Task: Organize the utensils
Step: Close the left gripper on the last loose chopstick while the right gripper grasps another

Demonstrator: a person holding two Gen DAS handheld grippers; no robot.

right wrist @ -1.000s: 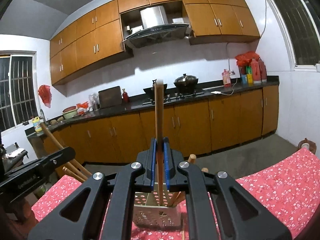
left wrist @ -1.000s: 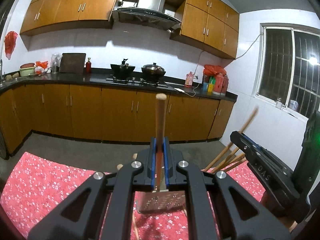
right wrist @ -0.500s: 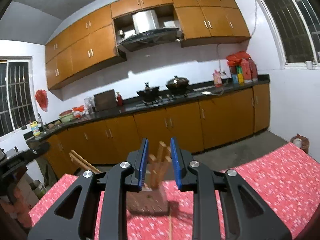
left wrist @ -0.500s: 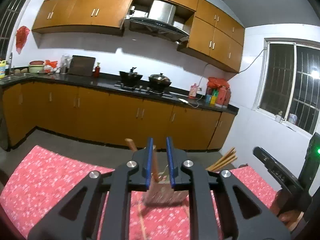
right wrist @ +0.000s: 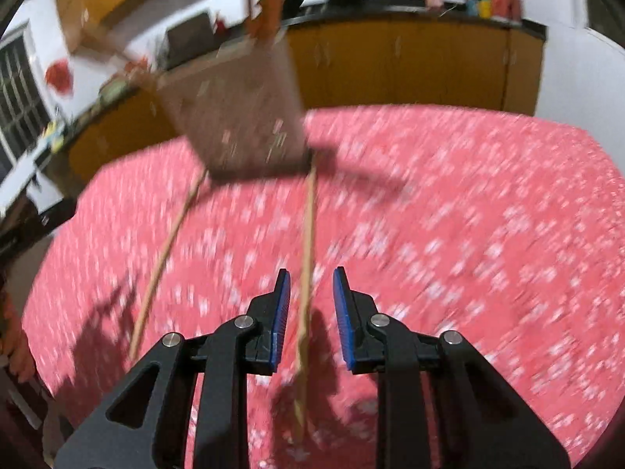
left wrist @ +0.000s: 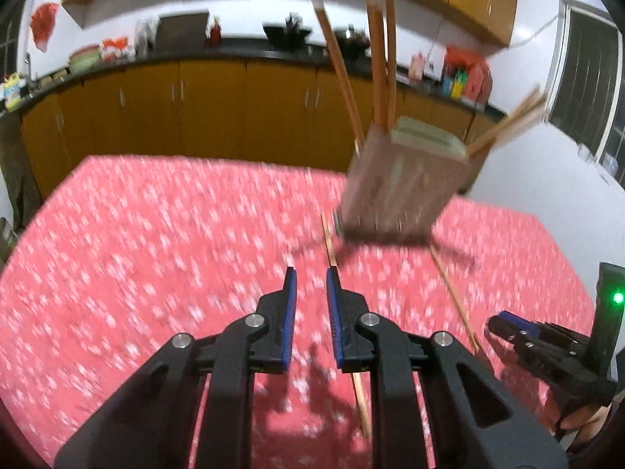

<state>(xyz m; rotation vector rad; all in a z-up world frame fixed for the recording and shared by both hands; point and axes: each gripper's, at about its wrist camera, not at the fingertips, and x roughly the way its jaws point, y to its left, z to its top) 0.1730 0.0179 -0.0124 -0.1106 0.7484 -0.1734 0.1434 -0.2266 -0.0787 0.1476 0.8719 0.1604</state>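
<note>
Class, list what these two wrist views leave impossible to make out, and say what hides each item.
- Utensil holder, both views: motion blur hides its perforations.
- Right tongs, left view: partly cut off by the frame edge; opening unclear there.
- Chopstick, right view: near end blurred, lost in shadow.

Tablecloth (left wrist: 164, 234): we see red cloth with a small white flower print, matt, filling the lower half of both frames.
Utensil holder (left wrist: 398, 191): looks like dull grey-brown perforated metal or plastic; blur keeps us from telling which.
Handles in the holder (left wrist: 381, 54): we read them as bare wood, light brown and matt, at the upper centre.
Loose sticks (right wrist: 308, 258): pale, unvarnished wood on the cloth.
Left gripper (left wrist: 310, 289): matt black plastic, ribbed blue pads (left wrist: 290, 312), shiny metal screw heads.
Right gripper (right wrist: 310, 293): we see the same finish.
Cabinets (left wrist: 211, 109): orange-brown wood with a slight sheen.
Worktop (left wrist: 234, 54): dark and glossy.
</note>
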